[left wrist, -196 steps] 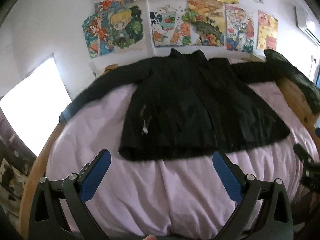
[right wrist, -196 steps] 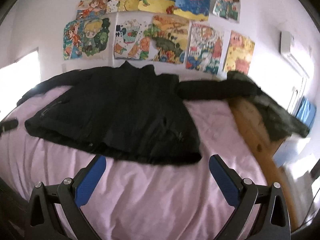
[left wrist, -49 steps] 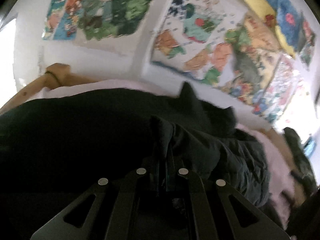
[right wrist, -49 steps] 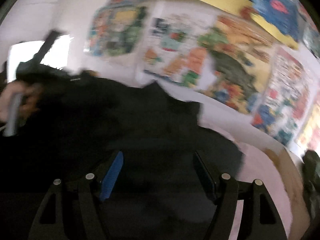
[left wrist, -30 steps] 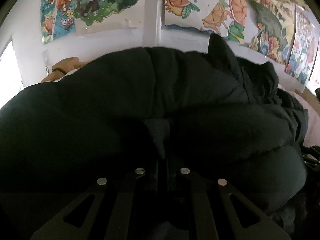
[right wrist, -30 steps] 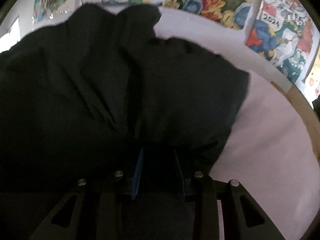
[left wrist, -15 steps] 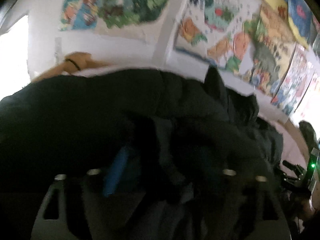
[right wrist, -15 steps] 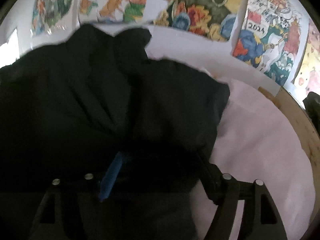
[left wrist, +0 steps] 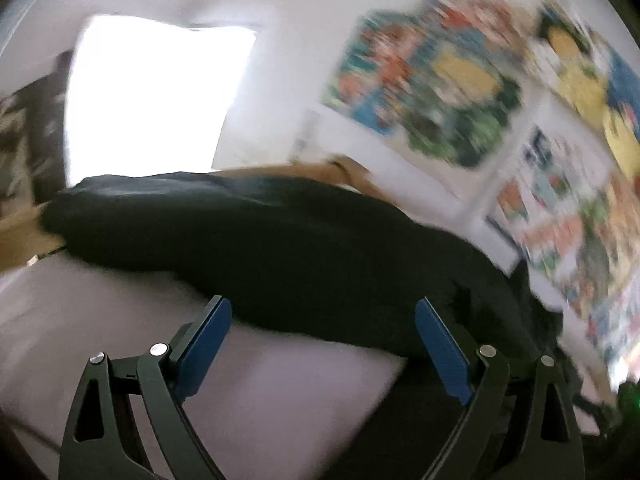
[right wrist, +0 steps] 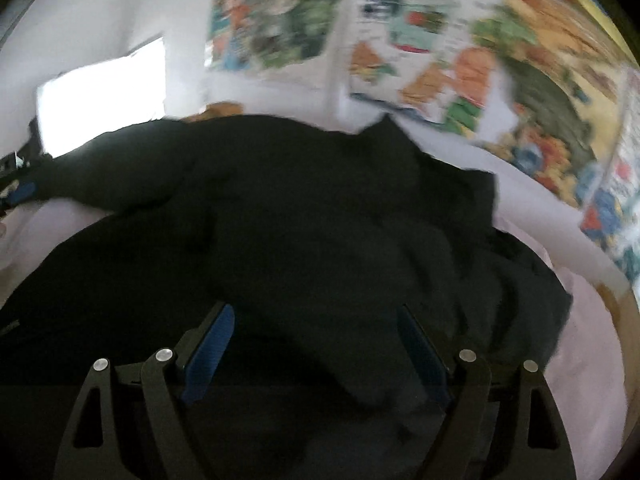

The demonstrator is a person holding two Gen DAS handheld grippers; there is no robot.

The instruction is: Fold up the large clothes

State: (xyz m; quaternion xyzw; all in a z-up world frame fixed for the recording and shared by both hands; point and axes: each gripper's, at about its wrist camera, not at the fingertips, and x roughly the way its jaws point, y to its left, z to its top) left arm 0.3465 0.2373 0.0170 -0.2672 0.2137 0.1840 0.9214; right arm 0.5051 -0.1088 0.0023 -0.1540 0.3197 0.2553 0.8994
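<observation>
A large black jacket (right wrist: 320, 240) lies bunched on the pale pink bed (right wrist: 588, 360). In the left wrist view its left sleeve (left wrist: 240, 240) stretches out to the left across the bed (left wrist: 120, 340). My left gripper (left wrist: 322, 344) is open and empty, just in front of the sleeve. My right gripper (right wrist: 316, 344) is open and empty, low over the folded-in body of the jacket. The left gripper also shows in the right wrist view (right wrist: 20, 194) at the far left by the sleeve end.
A wall with colourful posters (right wrist: 440, 40) stands behind the bed. A bright window (left wrist: 152, 96) is at the left. A wooden bed frame (left wrist: 340, 168) runs along the far edge. Both views are motion-blurred.
Both grippers have let go of the jacket and opened wide. The left gripper has swung left toward the outstretched sleeve. The right side of the jacket now lies folded over the body.
</observation>
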